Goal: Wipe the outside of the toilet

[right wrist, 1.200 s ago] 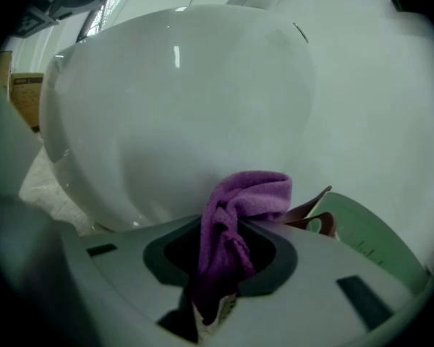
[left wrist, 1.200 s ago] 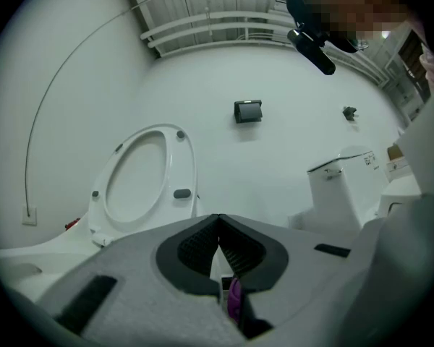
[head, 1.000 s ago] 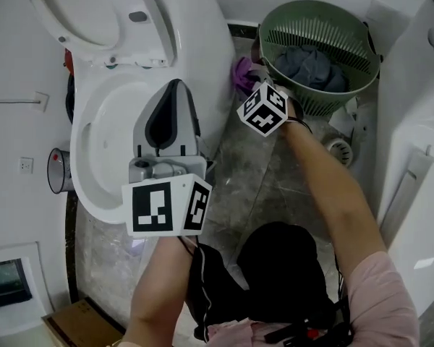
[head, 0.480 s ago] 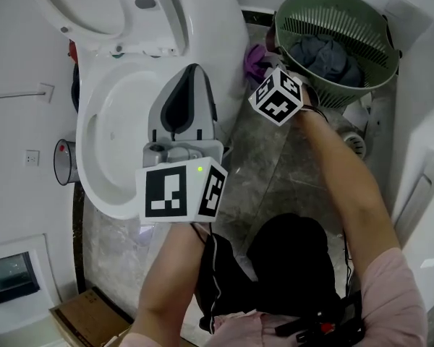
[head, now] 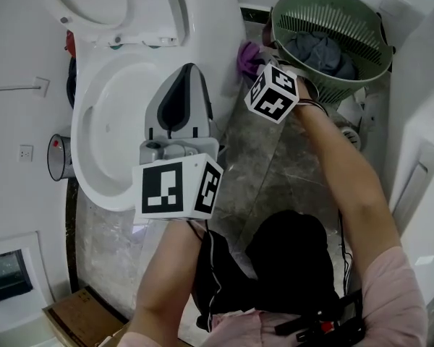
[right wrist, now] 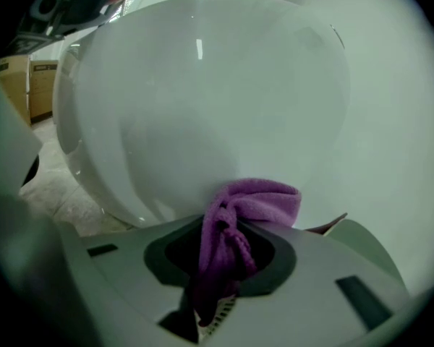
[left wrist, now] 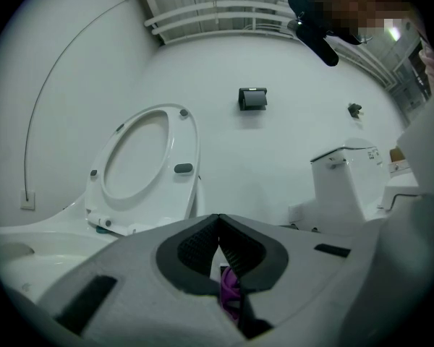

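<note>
A white toilet [head: 202, 42] with its lid up fills the head view's upper left. Its rounded outer wall [right wrist: 202, 114] fills the right gripper view. My right gripper [right wrist: 220, 255] is shut on a purple cloth [right wrist: 235, 219], and the cloth's bunched end presses on that outer wall. The same cloth [head: 247, 58] shows between toilet and basket from above. My left gripper [left wrist: 218, 238] is shut and holds nothing, held over the bowl's right rim [head: 179, 107]. The raised lid [left wrist: 145, 157] shows beyond it.
A green laundry basket [head: 325, 20] with grey clothes stands on the stone floor [head: 275, 157] right of the toilet. A white fixture [head: 419, 165] runs along the right. A small bin [head: 58, 157] and a cardboard box [head: 79, 316] sit at the left.
The right gripper with the cloth has shifted slightly along the toilet's side near the basket. The left gripper stays over the rim.
</note>
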Demonstrator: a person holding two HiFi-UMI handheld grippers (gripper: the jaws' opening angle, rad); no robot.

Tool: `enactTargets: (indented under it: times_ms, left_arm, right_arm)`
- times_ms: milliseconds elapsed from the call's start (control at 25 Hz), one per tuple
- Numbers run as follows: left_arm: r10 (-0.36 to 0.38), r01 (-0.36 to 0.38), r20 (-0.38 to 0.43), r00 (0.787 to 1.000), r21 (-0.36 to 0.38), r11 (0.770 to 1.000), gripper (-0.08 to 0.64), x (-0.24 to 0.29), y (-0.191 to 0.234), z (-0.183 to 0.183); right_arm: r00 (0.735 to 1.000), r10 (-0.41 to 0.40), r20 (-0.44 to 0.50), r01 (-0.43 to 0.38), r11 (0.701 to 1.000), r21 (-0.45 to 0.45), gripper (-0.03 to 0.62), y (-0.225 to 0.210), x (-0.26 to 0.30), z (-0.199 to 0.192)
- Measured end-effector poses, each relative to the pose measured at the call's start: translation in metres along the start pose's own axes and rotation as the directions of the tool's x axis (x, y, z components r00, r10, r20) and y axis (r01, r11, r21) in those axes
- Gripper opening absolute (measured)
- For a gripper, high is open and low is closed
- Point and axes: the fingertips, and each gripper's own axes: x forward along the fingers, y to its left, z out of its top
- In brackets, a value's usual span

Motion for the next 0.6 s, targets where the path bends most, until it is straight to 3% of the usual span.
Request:
enactTargets:
  times_ms: [600]
  left_arm:
    - [0.022, -0.022, 0.007, 1.0, -0.009, 1.0, 0.008, -0.032, 0.01, 0.003]
  right_arm:
    - [0.999, 0.042, -0.02, -0.042, 0.999, -0.029, 0.097, 0.03, -0.015, 0.009]
